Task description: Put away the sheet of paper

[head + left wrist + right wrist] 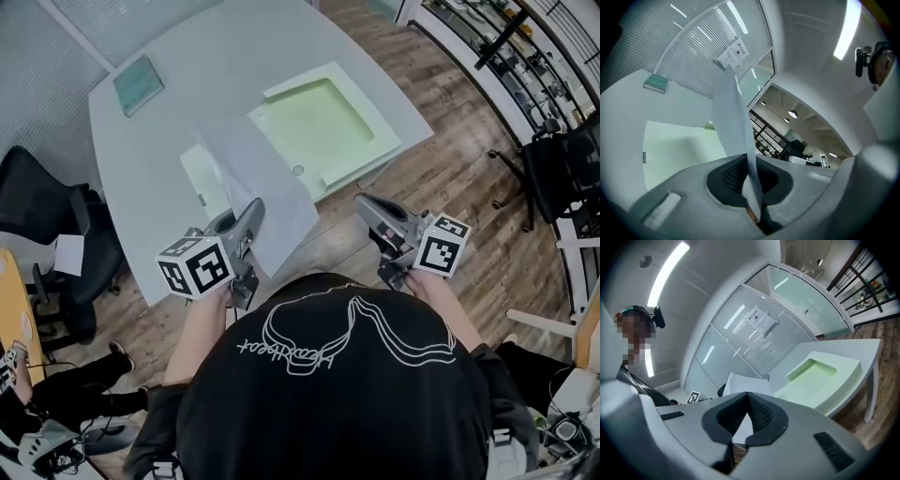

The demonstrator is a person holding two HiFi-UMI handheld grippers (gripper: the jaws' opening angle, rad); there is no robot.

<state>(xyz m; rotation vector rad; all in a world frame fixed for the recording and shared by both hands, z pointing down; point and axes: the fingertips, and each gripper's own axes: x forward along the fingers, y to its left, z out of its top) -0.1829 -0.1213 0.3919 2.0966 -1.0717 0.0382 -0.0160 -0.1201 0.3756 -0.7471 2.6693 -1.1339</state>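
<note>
One sheet of paper (251,183) is all there is to move. The left tongs (253,211) are clamped on its near side, and it rises from them and leans out over the near edge of the table (187,103). The right tongs (366,206) are closed together with nothing between them, held off that same edge and apart from the sheet. A shallow pale-green tray (323,127) lies on the table just beyond the sheet and looks the likely place for it.

The sheet should handle as very light, thin and limp, and it bows wherever it is not supported. It would crease under a hard pinch, could tear if pulled from two sides, and may catch the air if swung quickly. Its smooth surface could also slide out of a shallow bite. An edge or corner is the place to hold it, with the pads flat on the paper. A second hold by the right tongs on the opposite edge would probably keep it flat while it is lowered.
</note>
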